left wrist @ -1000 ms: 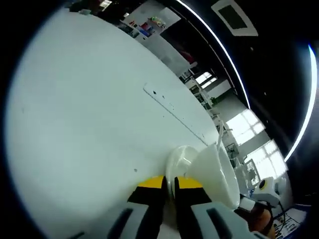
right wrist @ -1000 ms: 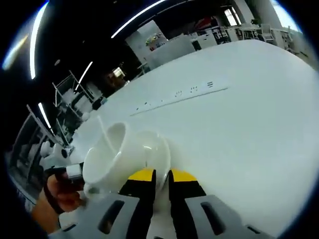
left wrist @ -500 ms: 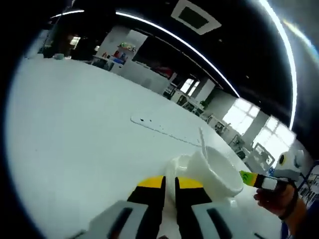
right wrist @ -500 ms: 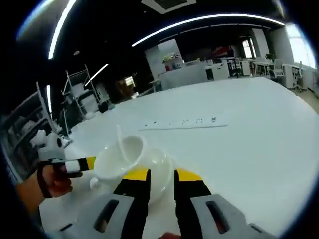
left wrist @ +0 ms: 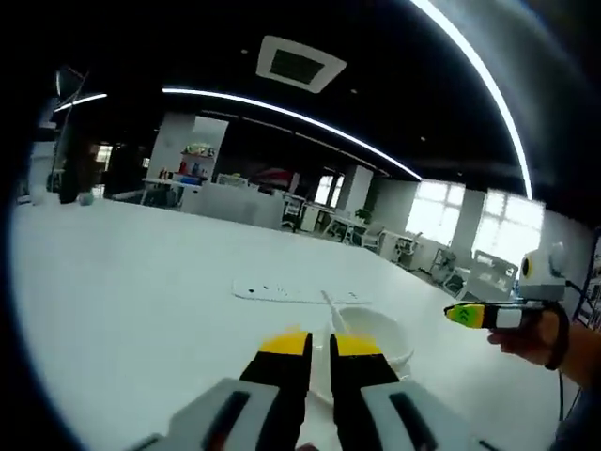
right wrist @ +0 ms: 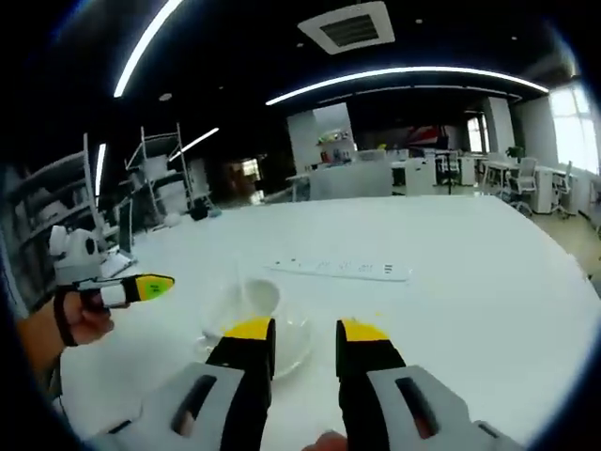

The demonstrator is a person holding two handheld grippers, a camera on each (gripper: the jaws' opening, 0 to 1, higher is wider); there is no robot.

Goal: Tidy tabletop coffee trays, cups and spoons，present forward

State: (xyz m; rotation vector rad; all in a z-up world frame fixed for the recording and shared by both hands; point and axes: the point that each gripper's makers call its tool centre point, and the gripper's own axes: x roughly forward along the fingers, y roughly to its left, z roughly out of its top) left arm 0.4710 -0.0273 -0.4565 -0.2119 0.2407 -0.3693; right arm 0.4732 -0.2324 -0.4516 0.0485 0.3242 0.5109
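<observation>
The cup (right wrist: 252, 299) with its spoon (left wrist: 333, 312) now sits level on its saucer (right wrist: 286, 349) on the white table (right wrist: 470, 282), where half a second ago it leaned tilted between both tools. The right gripper (right wrist: 305, 331) has let go and backed off with fingers parted, so the set looks placed. The left gripper (left wrist: 318, 343) stays narrow at the saucer's near rim; whether it still pinches it I cannot tell.

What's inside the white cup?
A thin white spoon stands up out of the cup, which sits on a saucer. The cup's wall hides the bottom, so any drink inside cannot be seen.
</observation>
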